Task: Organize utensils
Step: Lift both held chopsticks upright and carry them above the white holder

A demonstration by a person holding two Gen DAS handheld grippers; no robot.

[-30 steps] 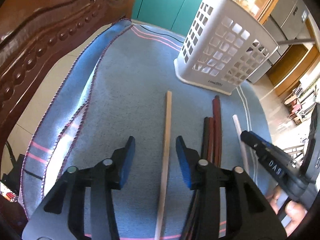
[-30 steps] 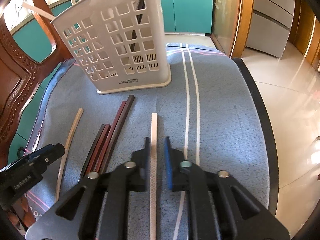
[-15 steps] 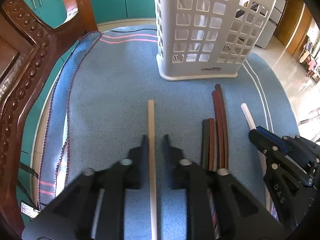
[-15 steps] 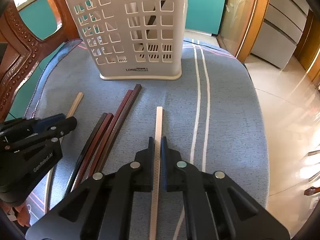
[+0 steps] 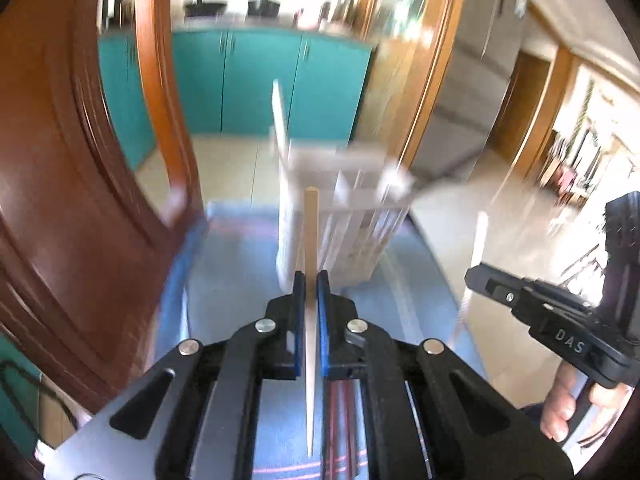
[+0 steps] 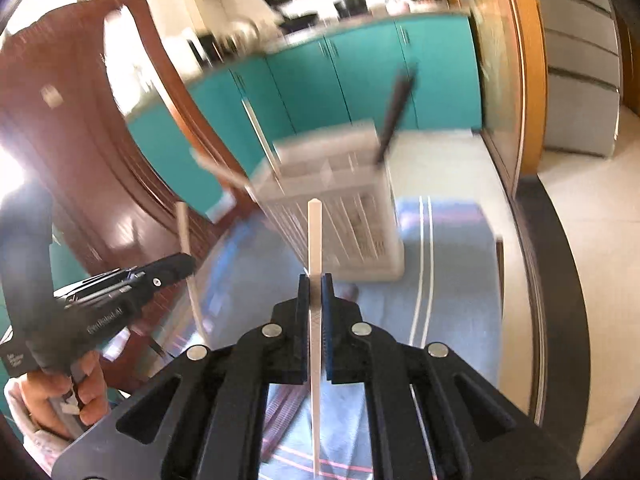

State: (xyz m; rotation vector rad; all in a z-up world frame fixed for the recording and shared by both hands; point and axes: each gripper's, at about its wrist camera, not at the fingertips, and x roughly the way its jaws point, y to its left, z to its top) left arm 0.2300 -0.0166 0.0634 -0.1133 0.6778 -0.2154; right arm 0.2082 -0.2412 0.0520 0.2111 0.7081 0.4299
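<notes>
My left gripper (image 5: 311,280) is shut on a tan wooden chopstick (image 5: 310,232), held in the air and pointing toward the white slotted utensil basket (image 5: 352,232). My right gripper (image 6: 315,282) is shut on a white chopstick (image 6: 314,236), also lifted, with the basket (image 6: 352,220) behind it. A dark utensil (image 6: 394,116) and a pale stick (image 6: 218,170) stand out of the basket. In the right wrist view the left gripper (image 6: 182,264) shows at the left with its tan chopstick (image 6: 188,264). Dark red chopsticks (image 5: 340,408) lie on the blue cloth below.
A blue cloth (image 6: 460,280) with white stripes covers the table. A carved wooden chair back (image 5: 80,200) rises close on the left. Teal cabinets (image 5: 256,80) and tiled floor (image 6: 580,240) lie beyond. A person's hand (image 6: 60,396) holds the left gripper's handle.
Both grippers closed on their chopsticks and then rose off the cloth with them. The basket now sits lower and farther in both views, and the frames are blurred by the motion.
</notes>
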